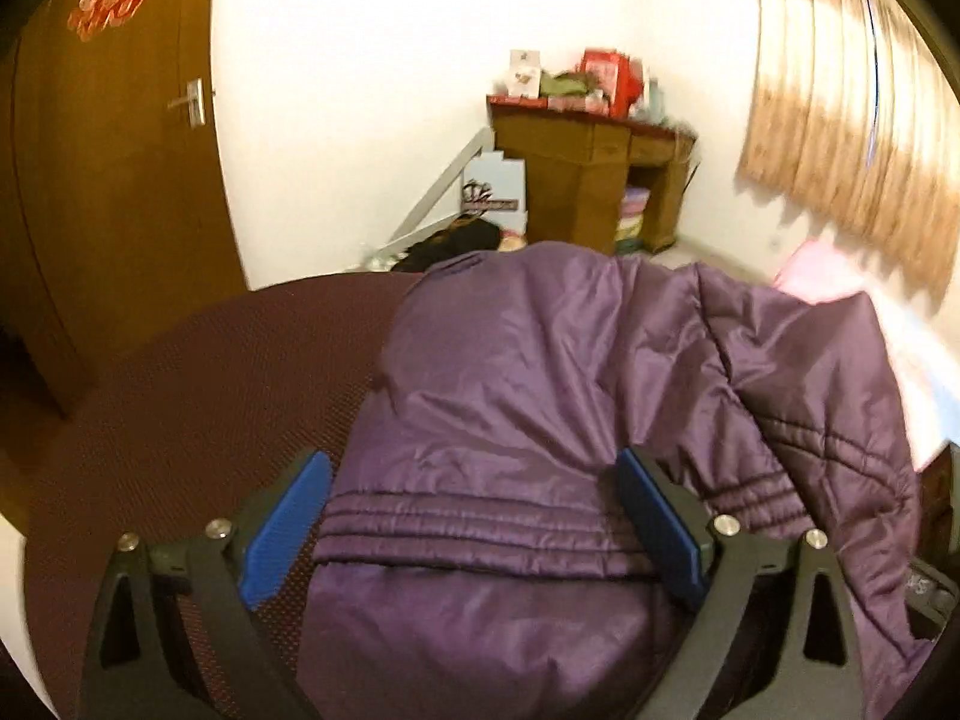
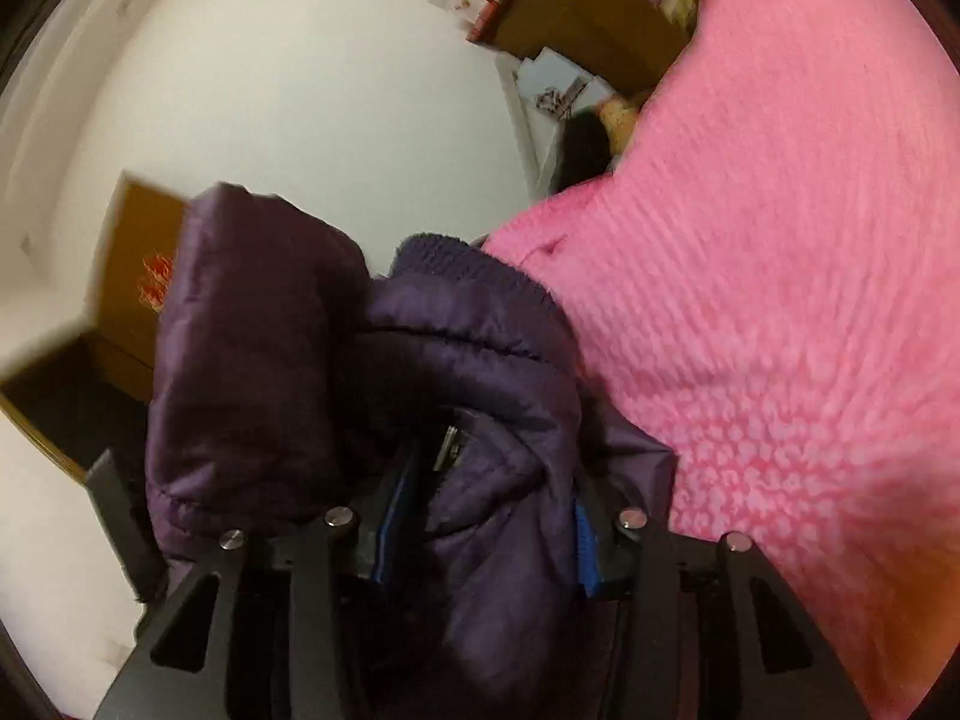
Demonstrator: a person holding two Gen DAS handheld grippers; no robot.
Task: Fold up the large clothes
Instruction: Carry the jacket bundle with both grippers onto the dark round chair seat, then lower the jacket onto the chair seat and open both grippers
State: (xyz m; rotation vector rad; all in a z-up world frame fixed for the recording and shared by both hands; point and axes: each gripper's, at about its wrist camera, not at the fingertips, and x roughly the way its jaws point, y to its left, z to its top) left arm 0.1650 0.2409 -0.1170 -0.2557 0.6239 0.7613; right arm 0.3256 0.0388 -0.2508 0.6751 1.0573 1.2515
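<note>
A purple quilted jacket lies on a round dark maroon table, partly folded, with one side raised at the right. My left gripper is open, its blue pads on either side of the jacket's stitched hem, just above the cloth. My right gripper is shut on a bunched part of the purple jacket and holds it lifted off the table. A sleeve cuff hangs over its left finger. The blue pads are mostly hidden by cloth.
A pink fleece blanket lies right beside the jacket. A brown door stands at the left. A cluttered wooden desk and curtains are at the back. Boxes and clutter sit on the floor by the wall.
</note>
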